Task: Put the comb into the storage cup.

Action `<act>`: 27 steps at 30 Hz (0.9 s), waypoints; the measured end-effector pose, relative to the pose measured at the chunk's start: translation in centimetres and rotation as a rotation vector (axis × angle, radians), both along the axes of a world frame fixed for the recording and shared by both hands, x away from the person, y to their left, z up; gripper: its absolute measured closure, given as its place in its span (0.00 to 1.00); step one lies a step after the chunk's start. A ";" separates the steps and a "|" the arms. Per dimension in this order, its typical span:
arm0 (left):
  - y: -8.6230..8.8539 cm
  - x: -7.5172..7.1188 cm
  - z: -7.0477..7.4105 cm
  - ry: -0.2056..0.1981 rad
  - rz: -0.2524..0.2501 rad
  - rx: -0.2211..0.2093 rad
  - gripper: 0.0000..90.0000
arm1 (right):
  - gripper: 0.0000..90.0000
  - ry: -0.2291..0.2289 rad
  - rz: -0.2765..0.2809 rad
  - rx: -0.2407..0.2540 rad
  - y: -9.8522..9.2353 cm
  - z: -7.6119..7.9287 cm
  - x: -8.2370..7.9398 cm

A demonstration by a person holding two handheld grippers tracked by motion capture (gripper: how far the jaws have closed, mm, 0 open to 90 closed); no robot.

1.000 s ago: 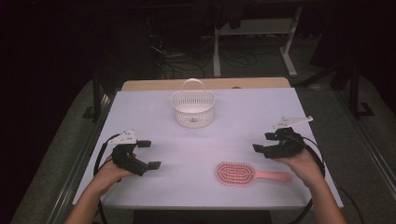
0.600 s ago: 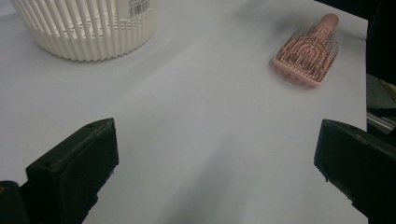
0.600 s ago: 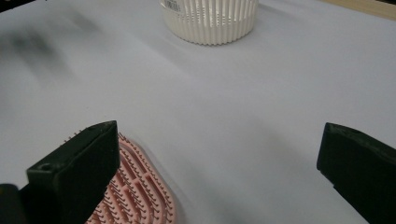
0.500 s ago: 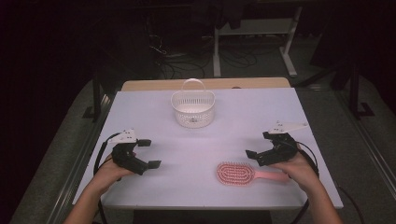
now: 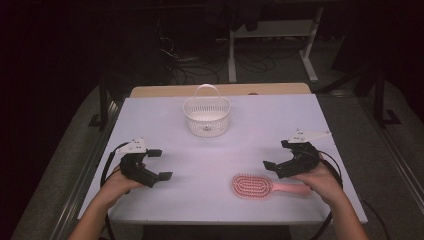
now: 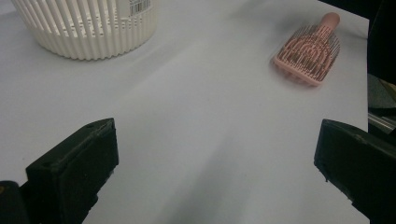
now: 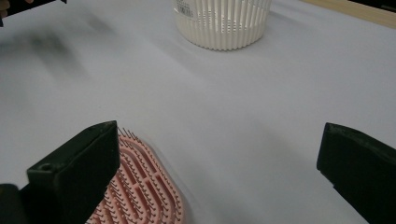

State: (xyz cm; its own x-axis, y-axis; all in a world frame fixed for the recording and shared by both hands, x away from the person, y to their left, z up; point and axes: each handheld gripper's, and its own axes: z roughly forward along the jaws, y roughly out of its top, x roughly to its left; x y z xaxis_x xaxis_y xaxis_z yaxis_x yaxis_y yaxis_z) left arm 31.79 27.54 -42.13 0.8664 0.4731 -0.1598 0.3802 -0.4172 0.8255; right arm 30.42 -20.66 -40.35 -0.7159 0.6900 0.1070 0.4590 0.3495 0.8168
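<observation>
Here, pink bristled hairbrush [image 5: 252, 185], bristles up

A dim lab: a white-topped work table [image 5: 150, 115], tangled black floor cables [image 5: 192, 70] at twelve o'clock, grey metal stand legs [image 5: 305, 50] at one.

The person's arms are bare, with no sleeves to see. Each hand holds a black tool with two jaws. The left gripper [image 5: 156, 164] is black and chunky, with a small grey plate with three corners on top. A black cable loops out from it, past the hand. The right gripper [image 5: 276, 153] looks the same, with its own grey three-cornered plate on top and a black cable curving round the wrist. Up close, the jaws are thick black blocks with flat faces and slanted edges. One block on each gripper has a small round hole in its top.
</observation>
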 end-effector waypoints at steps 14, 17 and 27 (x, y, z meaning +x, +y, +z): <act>0.1 0.0 0.0 0.001 0.004 -0.001 0.00 | 0.00 0.002 0.057 -0.017 -0.7 1.0 -0.1; 0.1 0.0 0.0 0.000 0.003 -0.001 0.00 | 0.00 0.009 0.077 -0.029 -0.7 1.2 -0.2; 0.0 0.0 0.0 -0.001 0.001 -0.001 0.00 | 0.00 0.050 0.139 -0.070 -0.9 1.5 -0.2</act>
State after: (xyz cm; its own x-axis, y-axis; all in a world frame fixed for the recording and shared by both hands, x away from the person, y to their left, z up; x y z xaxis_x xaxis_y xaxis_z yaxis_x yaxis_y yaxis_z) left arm 31.77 27.56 -42.10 0.8660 0.4739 -0.1594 0.3798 -0.4163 0.8261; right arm 30.25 -21.61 -38.84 -0.7998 0.5919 0.1000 0.4420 0.4679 0.7654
